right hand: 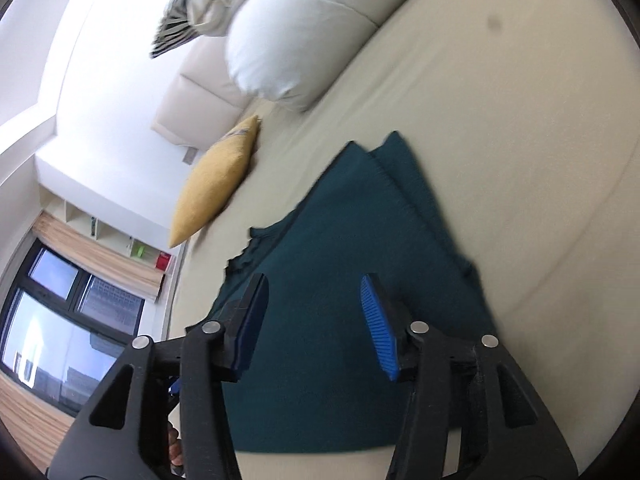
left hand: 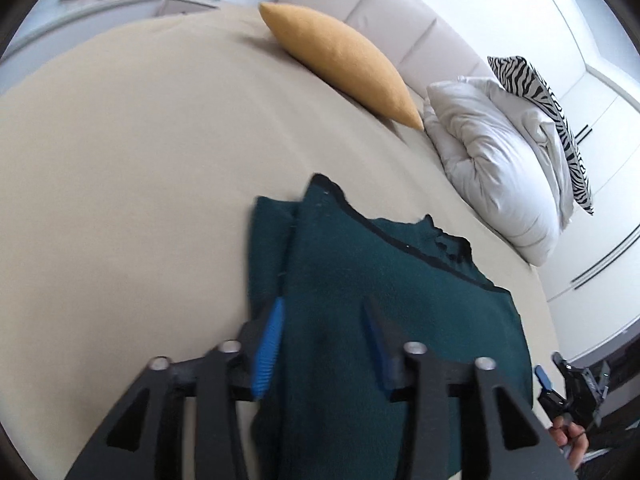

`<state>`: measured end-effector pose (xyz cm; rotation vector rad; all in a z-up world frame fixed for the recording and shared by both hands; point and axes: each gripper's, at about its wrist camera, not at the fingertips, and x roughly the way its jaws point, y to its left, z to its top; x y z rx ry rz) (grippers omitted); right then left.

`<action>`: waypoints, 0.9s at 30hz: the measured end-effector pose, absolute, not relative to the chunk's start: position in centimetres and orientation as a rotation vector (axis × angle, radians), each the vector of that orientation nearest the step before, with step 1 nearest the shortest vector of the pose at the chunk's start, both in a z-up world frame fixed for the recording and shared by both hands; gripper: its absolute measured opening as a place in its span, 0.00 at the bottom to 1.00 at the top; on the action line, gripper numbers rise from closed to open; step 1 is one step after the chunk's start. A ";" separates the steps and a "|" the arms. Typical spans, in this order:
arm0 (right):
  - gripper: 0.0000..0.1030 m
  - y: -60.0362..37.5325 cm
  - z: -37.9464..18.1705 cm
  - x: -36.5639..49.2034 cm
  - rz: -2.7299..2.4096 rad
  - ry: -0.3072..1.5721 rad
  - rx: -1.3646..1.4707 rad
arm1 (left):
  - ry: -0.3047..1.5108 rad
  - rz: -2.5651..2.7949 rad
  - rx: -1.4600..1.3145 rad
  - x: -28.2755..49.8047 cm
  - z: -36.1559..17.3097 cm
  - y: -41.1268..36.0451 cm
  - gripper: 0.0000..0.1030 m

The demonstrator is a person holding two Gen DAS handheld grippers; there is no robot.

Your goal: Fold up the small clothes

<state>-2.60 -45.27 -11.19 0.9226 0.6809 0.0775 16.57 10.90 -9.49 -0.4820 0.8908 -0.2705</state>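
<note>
Where fuzzy teal garment (left hand: 380,304) lies folded – both grippers agape, empty, smooth beige bedsheet (left hand: 132,160)

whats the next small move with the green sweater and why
Probably bring both tongs down to one edge of the green sweater to start another fold: left tongs and right tongs are open, holding nothing, and it lies part-folded on the bed.

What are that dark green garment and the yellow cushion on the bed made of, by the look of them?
The dark green garment looks like a soft knit, perhaps wool or acrylic: matte, slightly fuzzy, with a darker bound edge at the neckline and hairy edges. The yellow cushion seems to be a woven or felted fabric, matte with a fine nap and no sheen. The blur leaves the exact fibre open for both.
</note>
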 end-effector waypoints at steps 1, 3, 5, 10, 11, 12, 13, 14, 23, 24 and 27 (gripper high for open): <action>0.46 -44.6 -10.7 -3.2 0.103 0.685 0.915 | 0.876 -0.257 -0.483 15.7 -9.1 11.3 0.64; 0.47 -43.3 -10.1 -3.8 0.136 0.697 0.904 | 0.880 -0.250 -0.506 14.2 -9.0 12.1 0.74; 0.47 -41.7 -9.7 -4.4 0.187 0.718 0.893 | 0.909 -0.254 -0.525 13.6 -9.6 12.5 0.74; 0.47 -37.5 -9.9 -5.3 0.284 0.781 0.870 | 0.977 -0.298 -0.594 11.9 -11.6 12.7 0.74; 0.47 -36.9 -10.1 -5.5 0.296 0.792 0.872 | 0.981 -0.302 -0.594 11.6 -11.7 12.7 0.74; 0.47 -36.5 -10.3 -5.7 0.304 0.798 0.874 | 0.985 -0.307 -0.598 11.5 -11.8 12.6 0.74; 0.47 -36.1 -10.5 -6.0 0.313 0.805 0.880 | 0.989 -0.313 -0.608 11.5 -11.9 12.6 0.74; 0.47 -35.7 -10.6 -6.2 0.326 0.809 0.891 | 0.996 -0.320 -0.624 11.7 -12.1 12.8 0.74; 0.47 -33.3 -11.2 -6.6 0.387 0.824 0.918 | 1.072 -0.403 -0.793 14.9 -13.6 13.7 0.75; 0.47 -33.1 -11.3 -6.4 0.390 0.827 0.921 | 1.078 -0.411 -0.810 15.1 -13.6 13.7 0.75; 0.47 -32.3 -11.6 -6.3 0.405 0.843 0.922 | 1.093 -0.446 -0.889 15.8 -13.9 13.7 0.73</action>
